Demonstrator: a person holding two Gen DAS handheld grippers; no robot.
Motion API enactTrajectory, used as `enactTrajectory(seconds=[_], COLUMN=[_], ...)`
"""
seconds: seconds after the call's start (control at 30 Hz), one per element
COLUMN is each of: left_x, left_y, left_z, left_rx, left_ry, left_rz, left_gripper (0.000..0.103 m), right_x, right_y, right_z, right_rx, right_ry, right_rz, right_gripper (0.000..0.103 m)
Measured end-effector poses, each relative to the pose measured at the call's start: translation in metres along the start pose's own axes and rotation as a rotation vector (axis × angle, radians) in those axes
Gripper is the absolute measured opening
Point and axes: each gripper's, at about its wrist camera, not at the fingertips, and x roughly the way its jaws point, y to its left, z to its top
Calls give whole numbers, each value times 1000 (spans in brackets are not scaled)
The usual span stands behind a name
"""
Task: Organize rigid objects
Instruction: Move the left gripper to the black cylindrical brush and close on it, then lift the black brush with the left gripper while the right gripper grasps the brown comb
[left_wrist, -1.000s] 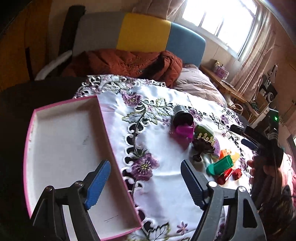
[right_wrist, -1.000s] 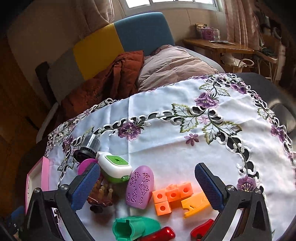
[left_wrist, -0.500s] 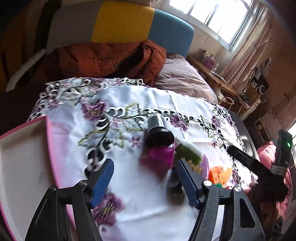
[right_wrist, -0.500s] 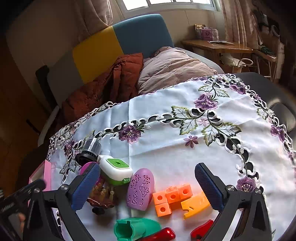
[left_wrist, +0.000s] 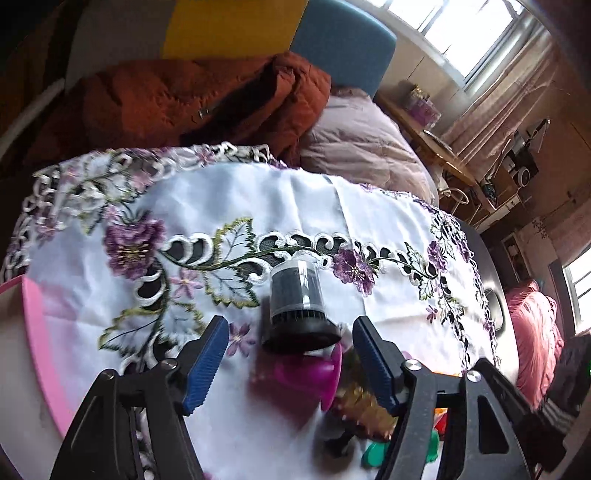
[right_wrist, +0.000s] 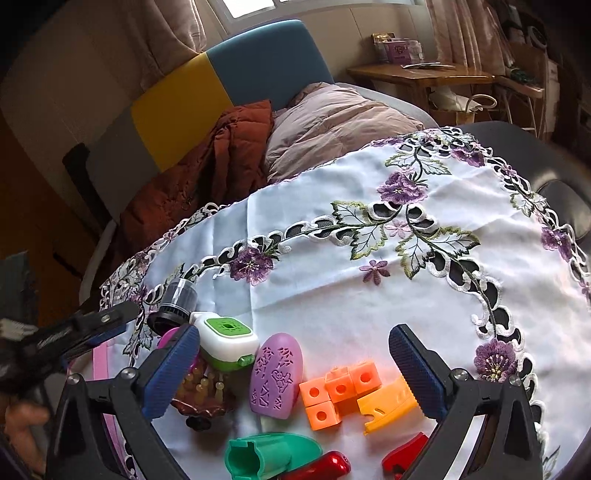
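Observation:
My left gripper (left_wrist: 290, 349) is open, its blue pads on either side of a black and clear cylinder (left_wrist: 297, 302) that lies on the embroidered white cloth (left_wrist: 258, 199), not touching it. A magenta piece (left_wrist: 314, 373) lies just below the cylinder. My right gripper (right_wrist: 291, 356) is open and empty above a cluster of toys: a green and white device (right_wrist: 227, 343), a purple oval (right_wrist: 277, 374), orange cubes (right_wrist: 338, 386), a yellow piece (right_wrist: 388, 404), a green cup (right_wrist: 266, 458) and red pieces (right_wrist: 402, 454). The cylinder also shows in the right wrist view (right_wrist: 177, 301).
A pink-rimmed tray (left_wrist: 35, 343) sits at the cloth's left edge. A brown comb-like object (right_wrist: 201, 387) lies by the device. A rust jacket (left_wrist: 192, 99) and a pillow (left_wrist: 362, 144) lie on the bed behind the table.
My left gripper has swung right from over the pink tray to the cylinder and moved close to it. The right gripper has hardly moved.

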Motion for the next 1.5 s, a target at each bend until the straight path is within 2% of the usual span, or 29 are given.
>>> enactTrajectory(seconds=[0.1, 0.23, 0.5, 0.57, 0.63, 0.8, 1.07, 1.3, 1.5], left_x=[16, 39, 76, 74, 68, 46, 13, -26, -46], left_y=[-2, -4, -8, -4, 4, 27, 47, 34, 11], left_z=[10, 19, 23, 21, 17, 0, -36, -86, -140], left_rx=[5, 16, 35, 38, 18, -7, -30, 18, 100], left_ry=[30, 75, 153, 132, 128, 78, 64, 7, -23], left_rz=[4, 15, 12, 2, -27, -18, 33, 59, 92], left_gripper=[64, 56, 53, 43, 43, 43, 43, 43, 43], right_x=[0, 0, 3, 4, 4, 5, 7, 8, 5], right_y=[1, 2, -2, -1, -3, -4, -7, -8, -9], right_z=[0, 0, 1, 1, 2, 2, 2, 1, 2], right_rx=[-2, -4, 9, 7, 9, 8, 11, 10, 17], right_ry=[3, 2, 12, 11, 13, 15, 22, 23, 13], right_rz=[6, 15, 13, 8, 5, -1, -14, -26, -21], right_gripper=[103, 103, 103, 103, 103, 103, 103, 103, 103])
